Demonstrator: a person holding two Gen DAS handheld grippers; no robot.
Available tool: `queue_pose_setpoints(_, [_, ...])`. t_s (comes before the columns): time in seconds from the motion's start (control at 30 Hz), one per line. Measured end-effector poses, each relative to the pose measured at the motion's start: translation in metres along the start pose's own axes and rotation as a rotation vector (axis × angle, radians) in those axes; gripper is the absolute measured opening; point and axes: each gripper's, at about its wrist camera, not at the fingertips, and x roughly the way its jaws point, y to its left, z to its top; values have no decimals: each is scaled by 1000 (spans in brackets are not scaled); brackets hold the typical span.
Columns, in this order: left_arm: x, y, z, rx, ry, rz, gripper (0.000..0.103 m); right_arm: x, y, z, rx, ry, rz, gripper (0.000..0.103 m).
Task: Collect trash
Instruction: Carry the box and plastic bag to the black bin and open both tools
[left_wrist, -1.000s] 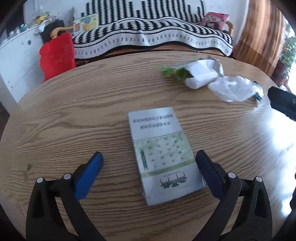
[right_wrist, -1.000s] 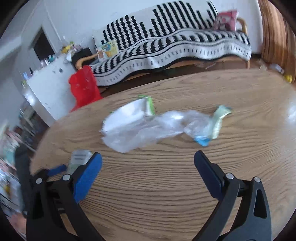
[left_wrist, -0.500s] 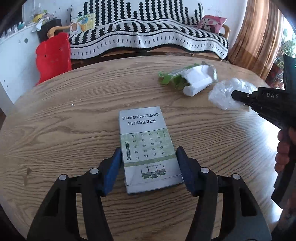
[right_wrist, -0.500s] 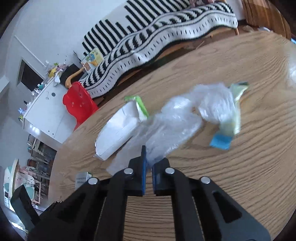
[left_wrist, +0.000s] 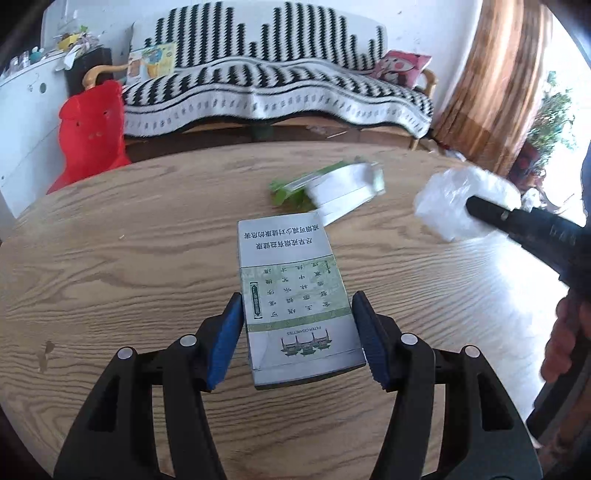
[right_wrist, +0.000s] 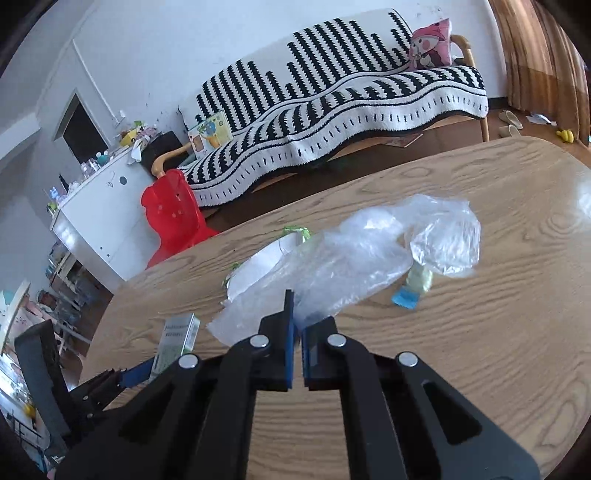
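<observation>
Since a second ago, both raised off table: left gripper clamping cigarette box at lower centre, right gripper pinching plastic bag mid-frame, for carrying away.

Counted on the wooden table: four pieces of trash.
One cigarette box, one clear plastic bag, one white-and-green crumpled wrapper, one small yellow-and-blue sachet. Two grippers: left gripper, right gripper. Beyond: one red chair, one striped sofa, one pink cushion.
</observation>
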Motion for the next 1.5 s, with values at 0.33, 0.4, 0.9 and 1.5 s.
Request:
queue_pose_setpoints(0.33, [-54,-137,-16,150,-19,-271,58,-207,-68,-37,-15,-201,-128,4])
queue_pose_setpoints(0.4, [-68,-187,-30,223,2,-349,58,-251,-92,-49,1,-201,-170,4])
queue_pose_setpoints(0.9, [-11,-390,-252,534,475,-525,58,-316,-283,-268,423,131,-351,4])
queue_pose_setpoints(1.5, [15,-381,-251,455,564,-524,59,-278,-307,-270,516,208,-289,4])
